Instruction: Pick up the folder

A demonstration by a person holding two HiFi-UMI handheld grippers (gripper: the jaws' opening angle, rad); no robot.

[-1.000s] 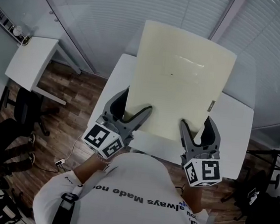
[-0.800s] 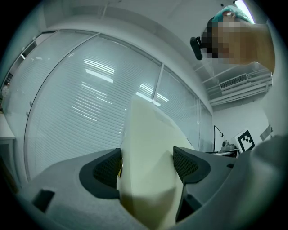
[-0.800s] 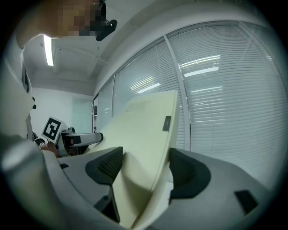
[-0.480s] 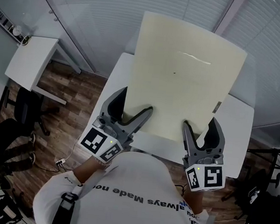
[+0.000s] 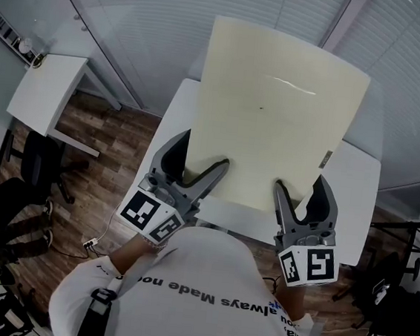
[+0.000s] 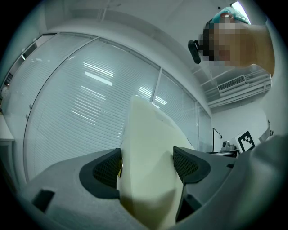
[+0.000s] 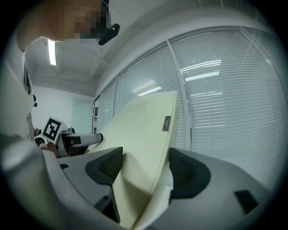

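A large cream folder [image 5: 276, 111] is held up over the white table [image 5: 350, 195], its far edge tilted away from me. My left gripper [image 5: 202, 157] is shut on the folder's near left edge. My right gripper [image 5: 301, 186] is shut on the near right edge. In the left gripper view the folder [image 6: 146, 148] fills the gap between the dark pads of the left gripper [image 6: 146, 167]. The right gripper view shows the folder [image 7: 144, 130] pinched in the right gripper [image 7: 146, 170], with a small label on its spine.
A smaller white side table [image 5: 46, 90] stands at the left on the wooden floor, with a black chair [image 5: 35, 164] near it. Glass walls with blinds [image 5: 173, 18] run behind the table. A black stand [image 5: 403, 243] is at the right.
The folder has risen a little and its far edge has swung slightly further away and right compared with a second ago. Both grippers keep their hold; hardly any motion in the last half second.
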